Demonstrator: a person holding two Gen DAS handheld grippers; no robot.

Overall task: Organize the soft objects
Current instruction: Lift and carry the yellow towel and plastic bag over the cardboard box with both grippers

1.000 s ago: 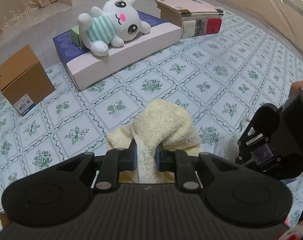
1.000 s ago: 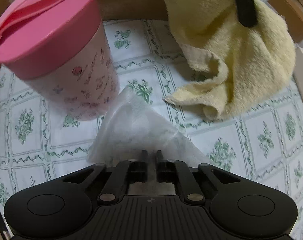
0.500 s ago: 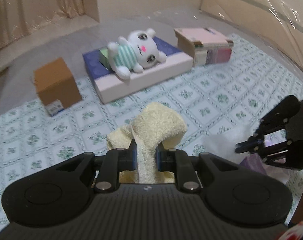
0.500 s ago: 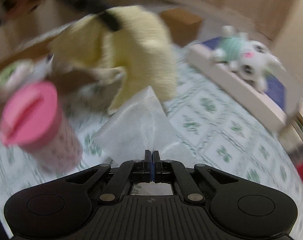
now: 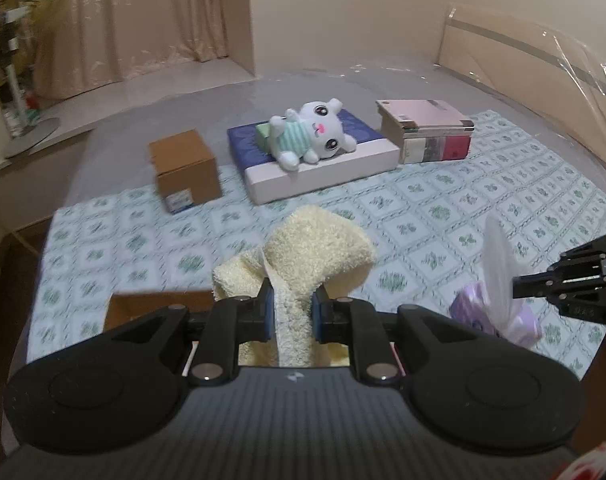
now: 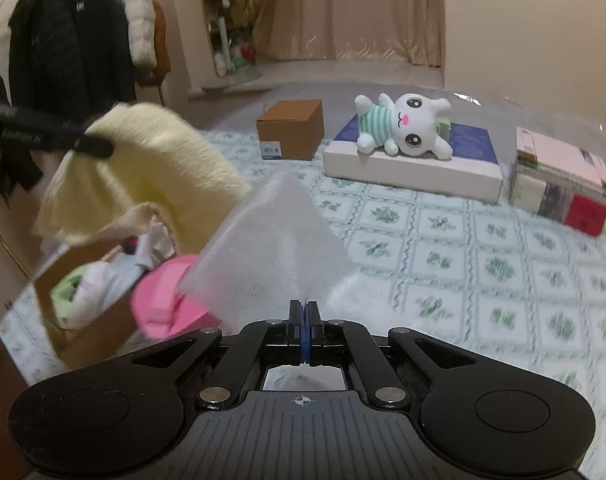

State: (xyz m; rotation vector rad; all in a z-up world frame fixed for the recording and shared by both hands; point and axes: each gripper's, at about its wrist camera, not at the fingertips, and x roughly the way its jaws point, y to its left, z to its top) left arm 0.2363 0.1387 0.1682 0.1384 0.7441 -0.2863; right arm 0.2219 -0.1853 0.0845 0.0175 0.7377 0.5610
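Plush toy (image 5: 311,136) lies on flat box (image 5: 323,168), far side of tabletop (image 5: 463,216). Cardboard box (image 5: 185,170) left of flat box; book stack (image 5: 427,130) right of it. Towel (image 5: 319,248) in left gripper (image 5: 291,308) jaws, above near edge. Open carton (image 6: 87,292) near-left, cup (image 6: 167,300) beside it.

towel (image 5: 319,248) fluffy terry cloth; tissue (image 6: 271,248) thin matt paper; cup lid (image 6: 163,300) smooth plastic.
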